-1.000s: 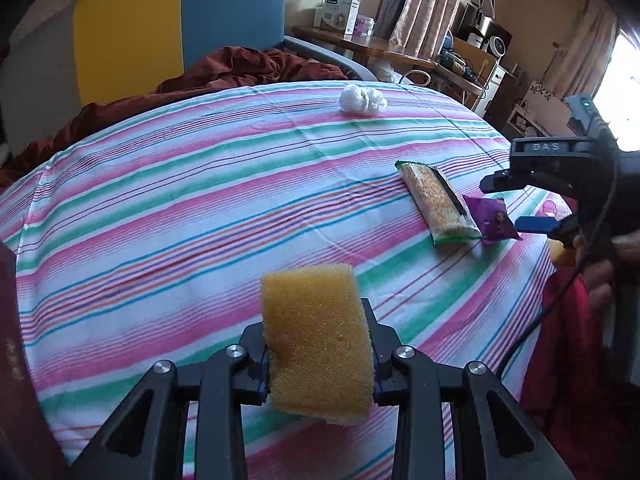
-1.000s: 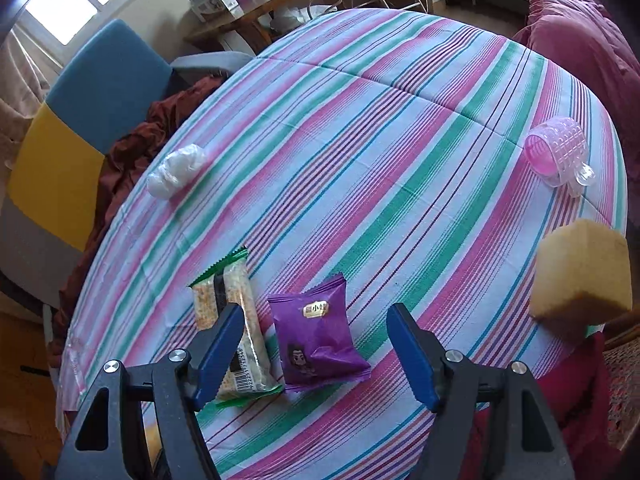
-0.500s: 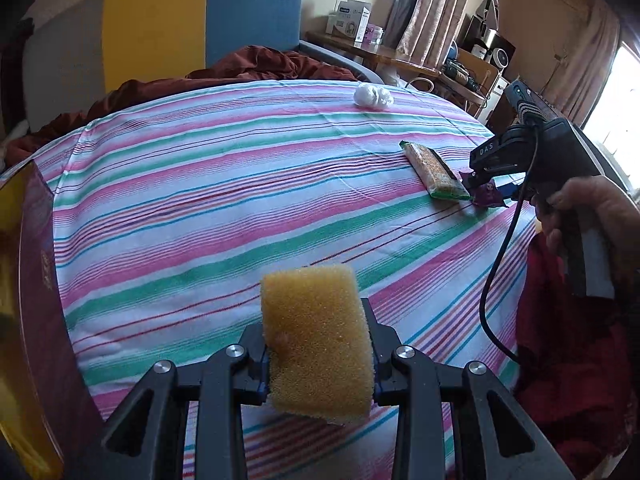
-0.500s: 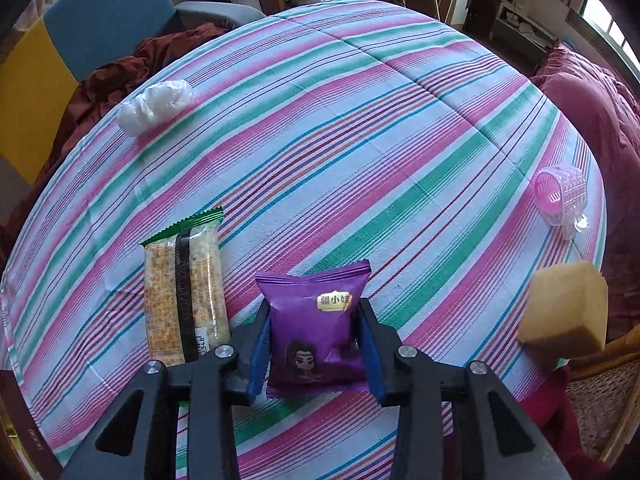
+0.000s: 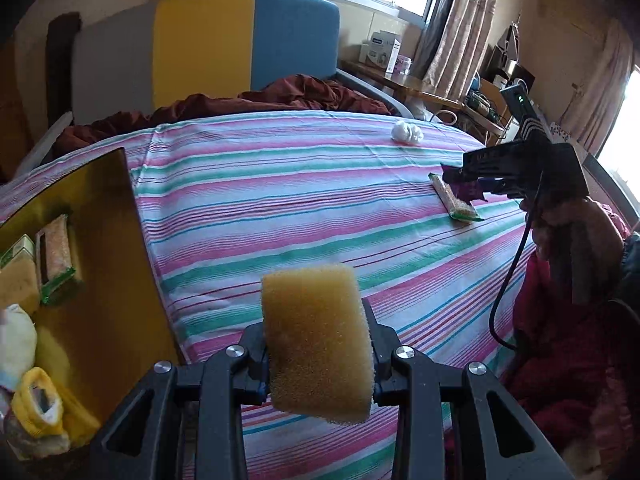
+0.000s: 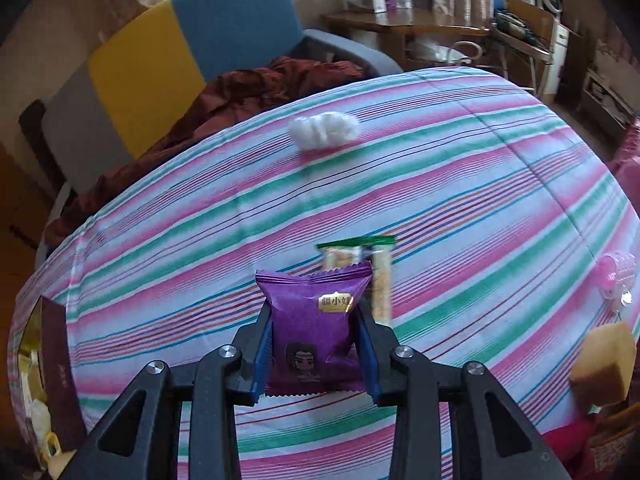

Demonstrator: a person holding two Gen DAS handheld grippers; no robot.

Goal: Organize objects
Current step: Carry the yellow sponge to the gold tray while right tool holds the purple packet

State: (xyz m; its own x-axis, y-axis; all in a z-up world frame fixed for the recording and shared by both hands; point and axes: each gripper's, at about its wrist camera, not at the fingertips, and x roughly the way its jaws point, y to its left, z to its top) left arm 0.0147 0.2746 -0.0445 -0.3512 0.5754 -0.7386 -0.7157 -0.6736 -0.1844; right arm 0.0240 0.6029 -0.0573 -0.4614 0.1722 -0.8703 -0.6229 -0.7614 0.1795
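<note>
left gripper [image 5: 318,350]: fingers pinching yellow sponge [image 5: 316,342], lifted over striped table [image 5: 280,200], gold box [image 5: 100,248] to its left | right gripper [image 6: 316,354]: fingers pinching purple snack packet [image 6: 314,326], raised above table; green-ended cereal bar [image 6: 378,276] lying just behind

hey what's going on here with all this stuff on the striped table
A person is tidying up with a handheld gripper in each hand. The left gripper is clamped on a yellow sponge, held above the striped tablecloth. The right gripper is clamped on a purple snack packet. A box at the left already holds some items. A green-edged snack bar, a white wad and a pink plastic item still lie on the table.
</note>
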